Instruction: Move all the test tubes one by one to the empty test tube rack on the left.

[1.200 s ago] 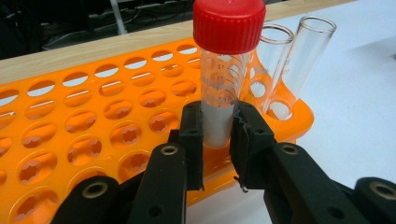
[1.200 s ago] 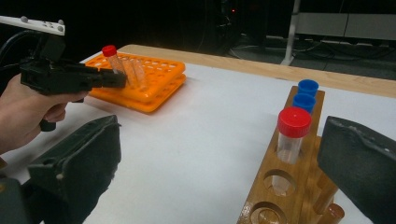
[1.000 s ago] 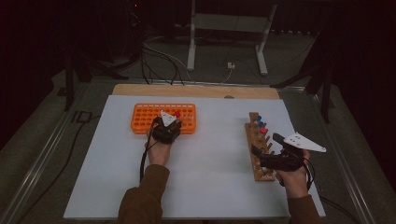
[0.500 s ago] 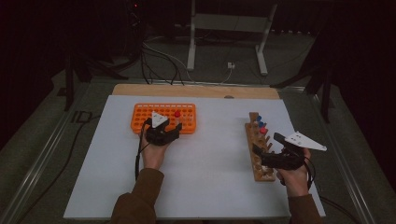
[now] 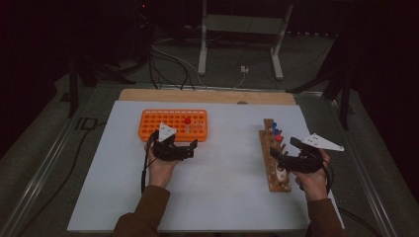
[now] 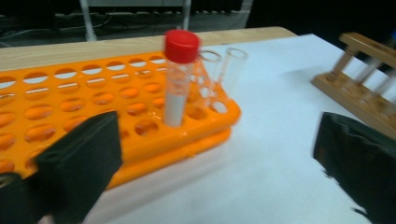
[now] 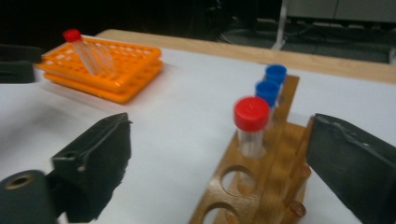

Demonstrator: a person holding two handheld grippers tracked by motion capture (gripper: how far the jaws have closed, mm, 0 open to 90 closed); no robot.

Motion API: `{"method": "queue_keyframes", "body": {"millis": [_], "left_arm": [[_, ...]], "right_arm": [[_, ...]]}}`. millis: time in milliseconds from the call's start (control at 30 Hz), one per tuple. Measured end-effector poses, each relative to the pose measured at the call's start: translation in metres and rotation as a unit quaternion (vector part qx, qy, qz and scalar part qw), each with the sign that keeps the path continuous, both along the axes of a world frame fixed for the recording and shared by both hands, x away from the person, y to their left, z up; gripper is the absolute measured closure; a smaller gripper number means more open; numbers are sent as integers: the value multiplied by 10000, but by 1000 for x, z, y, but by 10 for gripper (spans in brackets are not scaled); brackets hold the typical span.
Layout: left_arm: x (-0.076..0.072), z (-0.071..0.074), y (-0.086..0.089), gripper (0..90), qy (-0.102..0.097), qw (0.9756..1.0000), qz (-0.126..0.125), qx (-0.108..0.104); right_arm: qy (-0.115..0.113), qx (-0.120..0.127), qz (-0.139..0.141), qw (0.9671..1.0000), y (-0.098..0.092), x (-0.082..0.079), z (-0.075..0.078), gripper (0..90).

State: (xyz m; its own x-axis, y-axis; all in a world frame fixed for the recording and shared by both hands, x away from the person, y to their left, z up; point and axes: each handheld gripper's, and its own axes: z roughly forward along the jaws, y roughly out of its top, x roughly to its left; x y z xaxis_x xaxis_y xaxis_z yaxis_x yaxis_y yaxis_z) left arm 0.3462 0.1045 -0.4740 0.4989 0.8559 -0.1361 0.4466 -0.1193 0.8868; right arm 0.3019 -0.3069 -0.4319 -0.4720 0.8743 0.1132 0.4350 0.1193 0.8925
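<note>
Left gripper [image 5: 191, 146]: jaws have just been spreading, now wide apart; nothing is gripped between them.
Right gripper [image 5: 277, 157]: jaws wide but just narrowed slightly; nothing pinched, aimed at the wooden rack [image 7: 261, 186].
Red-capped tube [image 6: 178, 77]: released, seated upright in the orange rack [image 6: 84, 100], just beyond the left jaws; two uncapped tubes [image 6: 219, 72] are seen beside it.
Wooden rack tubes: one red-capped tube [image 7: 251, 126] nearest, two blue-capped tubes [image 7: 271, 84] behind it.
White mat [image 5: 222, 173]: both racks are carried, well apart.
</note>
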Motion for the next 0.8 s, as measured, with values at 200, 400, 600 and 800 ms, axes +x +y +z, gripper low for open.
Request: {"method": "queue_keyframes", "body": {"millis": [200, 400, 600, 800], "left_arm": [[-14, 6, 1, 7, -109, 9998, -160, -6], [-22, 9, 8, 7, -241, 9996, -85, 102], [-24, 11, 11, 7, -235, 9997, -66, 54], [-26, 11, 7, 8, -258, 9996, -131, 68]], "right_arm": [[98, -273, -73, 9996, 1, 12, -10, 358], [352, -547, -236, 9976, 4, 28, -22, 588], [393, -504, -403, 9971, 5, 36, -25, 707], [326, -489, -493, 9971, 4, 35, -25, 744]]}}
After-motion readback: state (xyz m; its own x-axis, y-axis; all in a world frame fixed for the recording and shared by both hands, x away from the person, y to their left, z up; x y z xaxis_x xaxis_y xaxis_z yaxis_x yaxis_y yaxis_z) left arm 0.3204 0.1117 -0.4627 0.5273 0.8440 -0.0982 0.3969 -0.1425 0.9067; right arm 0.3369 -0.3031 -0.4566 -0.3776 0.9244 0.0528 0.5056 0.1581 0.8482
